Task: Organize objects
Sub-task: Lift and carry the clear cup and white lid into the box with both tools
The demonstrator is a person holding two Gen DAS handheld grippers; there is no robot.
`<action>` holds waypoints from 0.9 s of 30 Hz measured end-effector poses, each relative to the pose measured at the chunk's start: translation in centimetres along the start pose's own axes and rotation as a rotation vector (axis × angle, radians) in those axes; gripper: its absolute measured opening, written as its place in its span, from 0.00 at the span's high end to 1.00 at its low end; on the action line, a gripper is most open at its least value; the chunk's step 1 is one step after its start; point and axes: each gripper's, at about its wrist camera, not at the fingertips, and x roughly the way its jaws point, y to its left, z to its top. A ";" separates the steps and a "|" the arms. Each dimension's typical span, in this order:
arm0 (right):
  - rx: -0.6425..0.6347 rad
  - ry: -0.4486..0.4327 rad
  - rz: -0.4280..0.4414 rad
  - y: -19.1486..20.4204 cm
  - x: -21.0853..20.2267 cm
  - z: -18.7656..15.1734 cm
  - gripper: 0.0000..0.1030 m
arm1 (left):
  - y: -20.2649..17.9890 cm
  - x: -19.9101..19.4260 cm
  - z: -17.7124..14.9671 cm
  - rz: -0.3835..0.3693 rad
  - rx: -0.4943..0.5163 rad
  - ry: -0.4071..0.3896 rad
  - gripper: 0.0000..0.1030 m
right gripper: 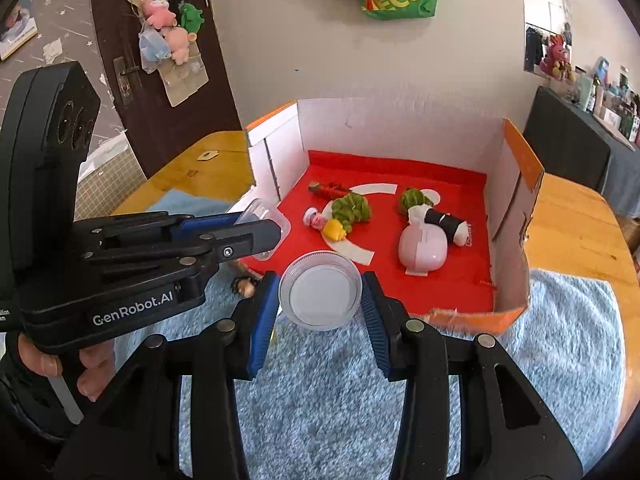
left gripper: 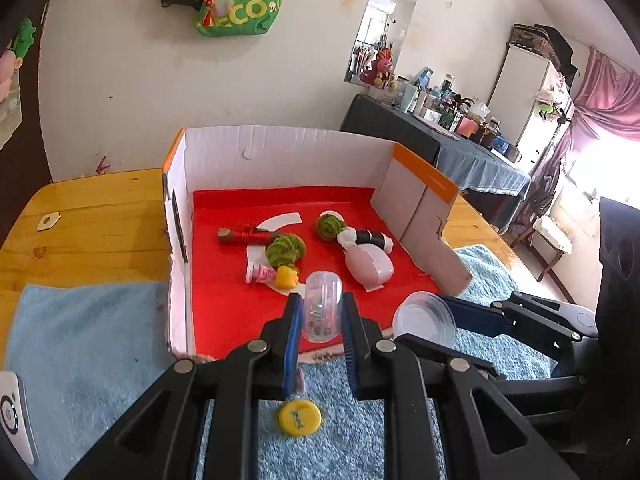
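The left gripper (left gripper: 322, 318) has its fingers clenched on a clear plastic container (left gripper: 322, 306), pads pressing its two long sides. The container's long axis runs straight ahead along the fingers, its rounded far end pointing into the cardboard box (left gripper: 280, 152). The box's near side is folded down flat, so the red floor (left gripper: 224, 300) lies open just past the fingertips; walls rise on the left, the right and the far side. Ahead of the container, small toys crowd the middle of the floor, among them a pink case (left gripper: 370, 266) and a yellow pepper (left gripper: 287, 277).

The right gripper (right gripper: 322, 296) grasps a round clear lid (right gripper: 322, 296) by its rim, its flat face turned back toward the camera, above the blue towel (right gripper: 540, 340) at the box's open edge. Below the left fingers a yellow cap (left gripper: 299, 417) lies on the towel.
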 end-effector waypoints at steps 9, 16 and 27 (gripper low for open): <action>0.025 0.020 0.006 -1.3 1.6 1.1 0.62 | 0.9 1.8 1.3 0.007 -0.014 0.024 0.81; 0.045 0.049 0.003 -2.3 3.1 1.4 0.62 | 1.9 3.4 1.7 0.010 -0.028 0.060 0.81; 0.082 0.140 -0.003 -3.9 6.0 0.7 0.62 | 2.0 5.6 1.2 0.007 -0.022 0.121 0.80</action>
